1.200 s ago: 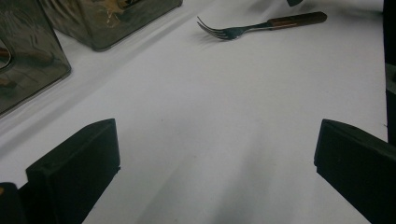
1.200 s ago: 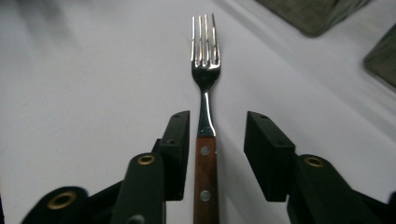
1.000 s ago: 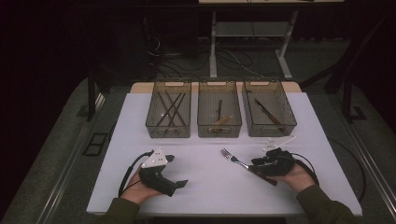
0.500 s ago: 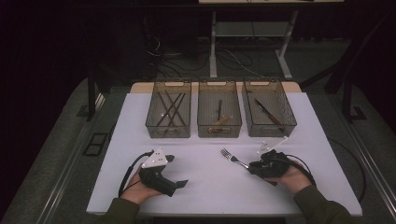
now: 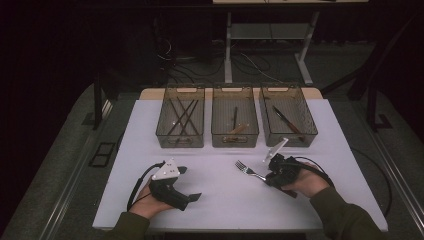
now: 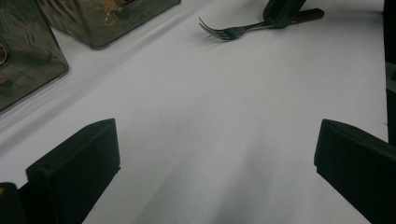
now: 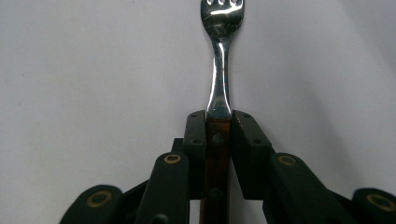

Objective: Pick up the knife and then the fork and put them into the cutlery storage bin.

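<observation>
A fork [image 5: 246, 169] with a steel head and a brown wooden handle lies low on the white table [image 5: 220, 200], tines pointing left and away. My right gripper [image 5: 267, 176] is shut on its handle; its jaws have just been closing, with the handle between them. In the right gripper view both pads press the wooden handle of the fork [image 7: 220, 70] inside the right gripper [image 7: 219, 130]. My left gripper [image 5: 190, 183] rests on the table at front left, open, nothing between its fingers [image 6: 74, 163]. The left gripper view has the fork [image 6: 233, 31] at its top.
Three clear bins stand in a row at the back of the table: the left bin [image 5: 180, 141] holds several dark sticks, the middle bin [image 5: 235, 141] wooden-handled utensils, the right bin [image 5: 290, 140] a dark knife. A cable [image 5: 320, 167] trails from the right gripper.
My right gripper has slid left along the fork's handle and closed on it, and its grey plate now tilts up. The left gripper has not moved.
</observation>
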Motion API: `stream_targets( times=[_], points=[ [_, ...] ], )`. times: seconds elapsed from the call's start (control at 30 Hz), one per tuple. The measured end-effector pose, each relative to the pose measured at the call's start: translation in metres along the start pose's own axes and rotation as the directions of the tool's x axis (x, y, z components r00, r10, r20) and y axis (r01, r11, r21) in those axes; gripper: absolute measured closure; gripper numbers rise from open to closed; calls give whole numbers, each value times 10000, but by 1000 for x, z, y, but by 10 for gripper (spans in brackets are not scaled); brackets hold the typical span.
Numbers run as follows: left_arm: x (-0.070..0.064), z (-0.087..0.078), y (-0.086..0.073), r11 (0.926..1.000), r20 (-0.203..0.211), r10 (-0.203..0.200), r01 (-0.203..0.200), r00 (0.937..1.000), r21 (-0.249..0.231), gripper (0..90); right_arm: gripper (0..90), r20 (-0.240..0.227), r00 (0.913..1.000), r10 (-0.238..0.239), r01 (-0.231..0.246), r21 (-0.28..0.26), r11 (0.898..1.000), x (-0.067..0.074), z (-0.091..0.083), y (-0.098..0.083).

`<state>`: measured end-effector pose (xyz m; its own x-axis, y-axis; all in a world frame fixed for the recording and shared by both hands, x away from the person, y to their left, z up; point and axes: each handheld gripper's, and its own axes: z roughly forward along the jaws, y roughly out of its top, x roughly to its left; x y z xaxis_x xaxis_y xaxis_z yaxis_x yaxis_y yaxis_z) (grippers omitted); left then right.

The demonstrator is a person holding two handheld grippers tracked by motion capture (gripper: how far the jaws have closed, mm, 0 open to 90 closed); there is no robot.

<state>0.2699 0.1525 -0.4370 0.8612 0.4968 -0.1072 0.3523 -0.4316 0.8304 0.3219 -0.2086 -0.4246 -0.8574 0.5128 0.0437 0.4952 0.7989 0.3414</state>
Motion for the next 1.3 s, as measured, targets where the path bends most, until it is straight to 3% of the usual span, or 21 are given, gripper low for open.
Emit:
stream_targets(
  times=[0.1,0.3,0.4,0.53,0.67,0.83,1.03,1.13,1.3],
  points=[
    [0,0,0,10000,1,18,-18,10000,8,0,756,-27,9995,-327,328,973,9947,-2,2,14],
    [0,-1,0,10000,-37,50,-50,10000,-28,0,760,-282,9980,-564,617,2517,9658,-3,7,35],
    [0,-1,0,10000,-25,46,-46,10000,-31,0,771,-339,9981,-518,594,2865,9562,-4,9,40],
    [0,-1,0,10000,-19,62,-62,10000,-29,0,774,-344,9986,-398,479,2836,9577,-5,8,40],
    [0,-1,1,10000,-22,76,-76,10000,-27,0,774,-482,9979,-436,542,2452,9680,-6,6,37],
    [0,-1,1,10000,-35,72,-72,10000,-69,0,773,-447,9989,-137,217,1832,9828,-8,-3,35],
    [0,-1,1,9999,-44,76,-76,10000,-121,0,773,-361,9991,200,-177,636,9978,-15,-12,25],
    [0,-2,1,9999,-36,135,-135,9999,-70,0,773,-414,9980,486,-490,-98,9988,-18,-16,18],
    [0,-2,1,9998,-25,152,-152,9999,-91,0,772,-323,9957,867,-896,-1018,9908,-22,-26,7]
  ],
)
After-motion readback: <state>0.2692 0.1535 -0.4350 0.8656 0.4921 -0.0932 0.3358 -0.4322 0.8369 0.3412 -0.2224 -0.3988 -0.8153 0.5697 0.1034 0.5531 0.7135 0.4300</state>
